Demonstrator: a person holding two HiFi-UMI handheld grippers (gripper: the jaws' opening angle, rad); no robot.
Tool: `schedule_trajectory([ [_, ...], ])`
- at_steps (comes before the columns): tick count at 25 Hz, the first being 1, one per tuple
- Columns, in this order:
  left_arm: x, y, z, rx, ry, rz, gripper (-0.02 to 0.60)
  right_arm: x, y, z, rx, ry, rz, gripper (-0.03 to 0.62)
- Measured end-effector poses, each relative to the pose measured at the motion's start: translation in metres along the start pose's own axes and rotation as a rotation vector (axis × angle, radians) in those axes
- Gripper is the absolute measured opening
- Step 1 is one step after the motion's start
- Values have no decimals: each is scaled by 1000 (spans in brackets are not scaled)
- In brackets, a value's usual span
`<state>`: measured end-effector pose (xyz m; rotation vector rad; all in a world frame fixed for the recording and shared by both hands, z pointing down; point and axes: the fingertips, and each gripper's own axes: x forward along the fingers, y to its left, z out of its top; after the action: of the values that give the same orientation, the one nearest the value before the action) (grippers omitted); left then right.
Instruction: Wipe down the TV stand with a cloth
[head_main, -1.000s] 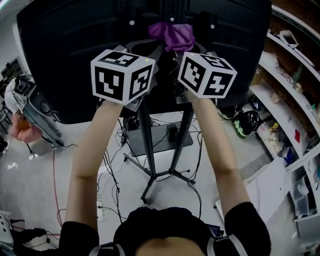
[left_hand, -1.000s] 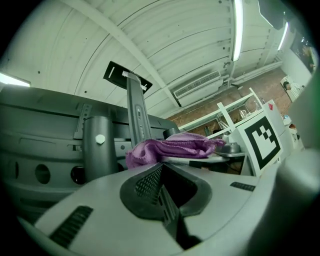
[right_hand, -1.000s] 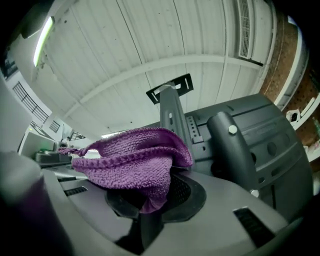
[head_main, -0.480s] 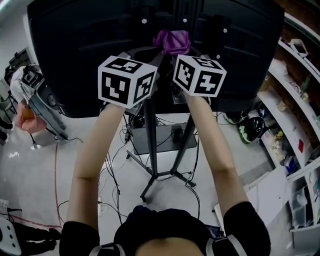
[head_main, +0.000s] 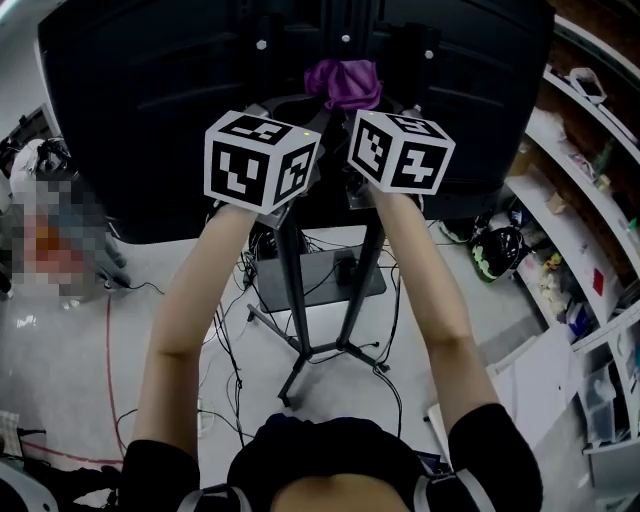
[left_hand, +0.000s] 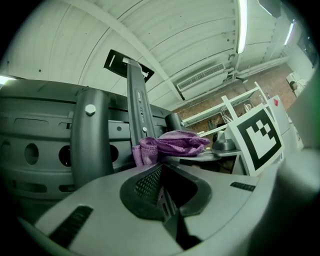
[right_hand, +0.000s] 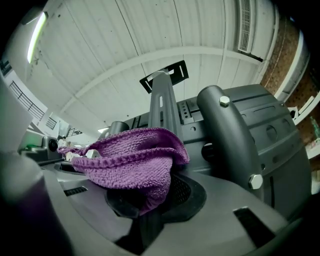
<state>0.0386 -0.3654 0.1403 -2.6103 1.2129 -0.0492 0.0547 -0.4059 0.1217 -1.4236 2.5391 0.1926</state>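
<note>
The grey floor (head_main: 70, 340) is strewn with cables, and shelves (head_main: 580, 200) line the right edge. The purple cloth (head_main: 345, 82) is bunched at upper centre of the head view. It is pressed to the upper part of the stand (head_main: 295, 290) behind the TV (head_main: 150, 100) and clamped in the right claw (right_hand: 150, 200), probably to rub the metal there. The left claw (left_hand: 167, 200) is closed on nothing just beside it and seems idle. Compared with a second ago, the two marker cubes sit closer together, and the cloth is at much the same spot.

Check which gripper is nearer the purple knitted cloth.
Right. The right gripper is shut on the purple knitted cloth; the left gripper sits beside it, cloth beyond its jaws.
</note>
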Motion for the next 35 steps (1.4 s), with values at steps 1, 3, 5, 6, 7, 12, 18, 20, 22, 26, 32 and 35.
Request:
schedule_trajectory([
  [1,3,-2,0,0,0,-5,6,-2,-4,0,-3,0,-12,64],
  [3,7,-6,0,0,2,-13,6,-5,-13,1,-5,1,-31,64],
  [5,12,-10,0,0,5,-21,6,-8,-20,3,-6,2,-43,64],
  [6,14,-12,0,0,7,-25,6,-10,-22,3,-10,1,-47,64],
  [7,16,-14,0,0,8,-29,6,-12,-24,4,-17,-1,-52,64],
  [12,23,-18,-2,4,13,-37,6,-14,-29,4,-26,-7,-66,64],
  [18,24,-18,-3,4,14,-39,6,-18,-33,4,-27,-15,-80,64],
  [20,24,-17,-4,5,16,-39,6,-18,-32,4,-27,-17,-82,64],
  [22,24,-17,-4,7,16,-38,6,-18,-30,4,-28,-17,-76,64],
  [26,24,-24,1,5,4,-51,6,-24,-29,8,-21,-28,-56,64],
  [32,30,-45,20,14,-38,-81,6,-42,-40,26,-30,-72,-46,64],
  [35,36,-59,32,17,-60,-101,6,-54,-51,38,-41,-97,-47,64],
])
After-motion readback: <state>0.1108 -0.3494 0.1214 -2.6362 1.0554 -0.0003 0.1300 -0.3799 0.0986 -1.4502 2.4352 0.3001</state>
